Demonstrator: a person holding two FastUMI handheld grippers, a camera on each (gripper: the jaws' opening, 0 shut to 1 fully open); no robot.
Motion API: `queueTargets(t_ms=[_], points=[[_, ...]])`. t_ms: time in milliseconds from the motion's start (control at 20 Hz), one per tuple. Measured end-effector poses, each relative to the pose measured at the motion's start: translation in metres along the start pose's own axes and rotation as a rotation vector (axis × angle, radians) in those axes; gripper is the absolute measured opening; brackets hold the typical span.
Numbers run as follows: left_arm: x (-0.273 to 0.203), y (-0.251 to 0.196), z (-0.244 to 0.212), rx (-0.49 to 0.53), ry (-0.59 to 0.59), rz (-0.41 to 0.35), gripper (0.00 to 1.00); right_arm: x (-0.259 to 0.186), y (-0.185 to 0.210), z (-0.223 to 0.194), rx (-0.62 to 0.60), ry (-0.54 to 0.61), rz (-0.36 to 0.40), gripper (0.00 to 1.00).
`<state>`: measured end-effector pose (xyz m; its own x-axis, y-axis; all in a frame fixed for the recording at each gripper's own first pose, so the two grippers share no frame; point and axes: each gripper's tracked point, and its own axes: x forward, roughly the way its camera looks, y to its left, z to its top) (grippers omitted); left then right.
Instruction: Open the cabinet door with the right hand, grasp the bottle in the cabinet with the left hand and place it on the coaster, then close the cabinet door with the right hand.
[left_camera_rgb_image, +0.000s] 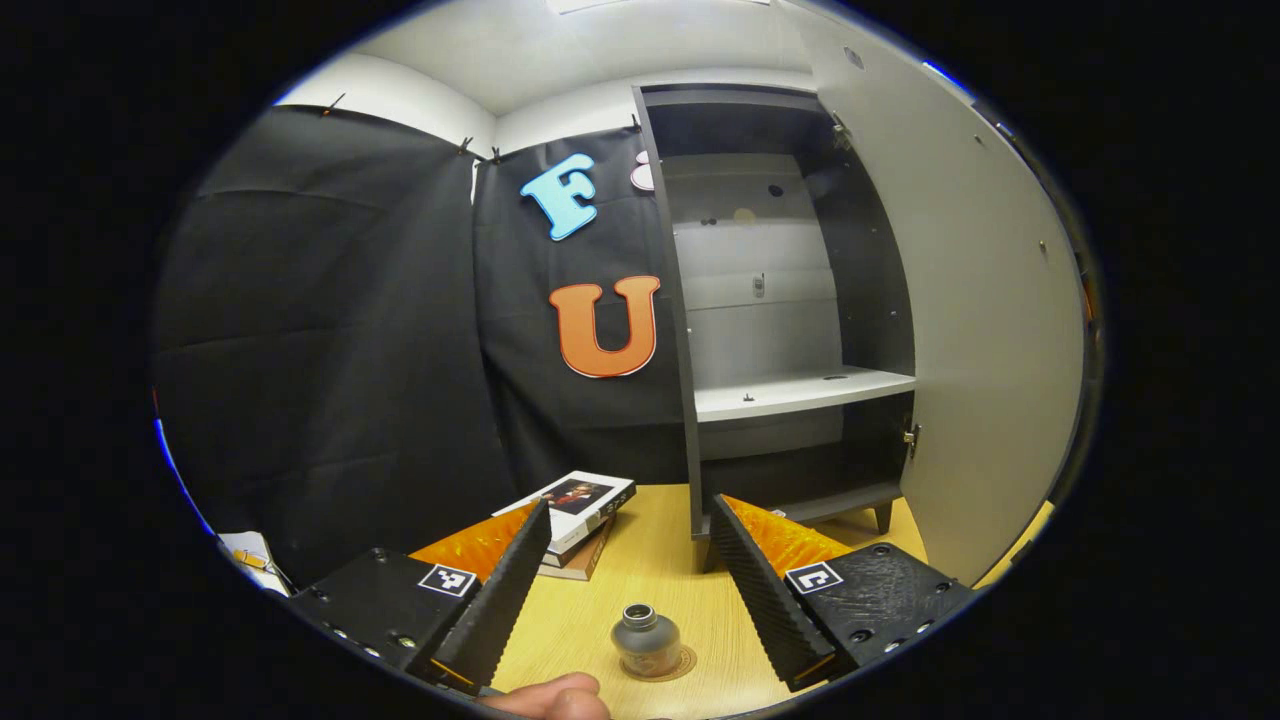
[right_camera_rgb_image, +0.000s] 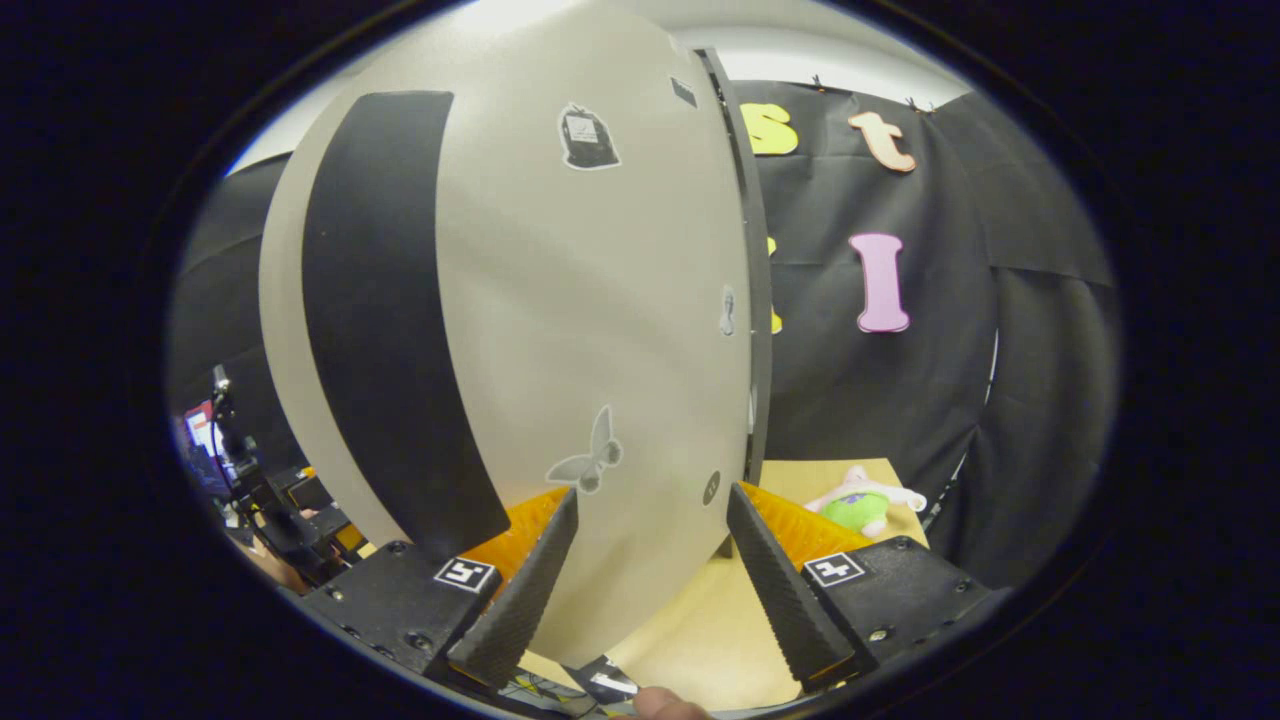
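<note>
Down at the bottom of the left gripper view, the left gripper (left_camera_rgb_image: 630, 590) has its two black ribbed fingers spread wide, nothing between the pads. Just beyond and between the fingertips, the bottle (left_camera_rgb_image: 646, 640) stands upright on the round coaster (left_camera_rgb_image: 684, 662), a small grey bottle with a silvery neck, apart from both fingers. The coaster lies on the wooden table (left_camera_rgb_image: 660, 560) near its front edge. A fingertip of the person's hand (left_camera_rgb_image: 548, 695) shows at the very bottom, just beside the bottle on the left. Farther back, toward the table's left part, a stack of books (left_camera_rgb_image: 580, 510) lies behind the left finger. Behind the right finger stands the cabinet (left_camera_rgb_image: 780, 300), dark-framed, on short legs at the back of the table. Its white shelf (left_camera_rgb_image: 800, 392) is bare apart from small fittings. The cabinet door (left_camera_rgb_image: 960, 300) is swung open to the right, its pale inner face turned toward the camera

In the right gripper view, the right gripper (right_camera_rgb_image: 650, 570) is likewise spread, its fingers gripping nothing. Close in front of it is the door's outer face (right_camera_rgb_image: 590, 300), pale with a broad black curved stripe and small grey stickers, a butterfly shape among them; the door's lower edge reaches down between the two fingers, and I cannot tell whether either pad touches it. To the right of the door, a green and pink plush toy (right_camera_rgb_image: 862, 503) lies at the table's far edge (right_camera_rgb_image: 820, 470) against the black cloth
</note>
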<state>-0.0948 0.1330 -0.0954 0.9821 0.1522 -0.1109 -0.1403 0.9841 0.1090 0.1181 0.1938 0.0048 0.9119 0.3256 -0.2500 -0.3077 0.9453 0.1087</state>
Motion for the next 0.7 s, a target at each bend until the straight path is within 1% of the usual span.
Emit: queueTargets(t_ms=[300, 700], points=[[-0.006, 0.009, 0.001, -0.001, 0.005, 0.055, 0.96, 0.014, 0.017, 0.004, -0.041, -0.001, 0.072, 0.97], [-0.021, 0.042, -0.006, 0.008, 0.027, 0.162, 0.96, 0.045, 0.044, 0.001, -0.115, 0.016, 0.161, 0.98]])
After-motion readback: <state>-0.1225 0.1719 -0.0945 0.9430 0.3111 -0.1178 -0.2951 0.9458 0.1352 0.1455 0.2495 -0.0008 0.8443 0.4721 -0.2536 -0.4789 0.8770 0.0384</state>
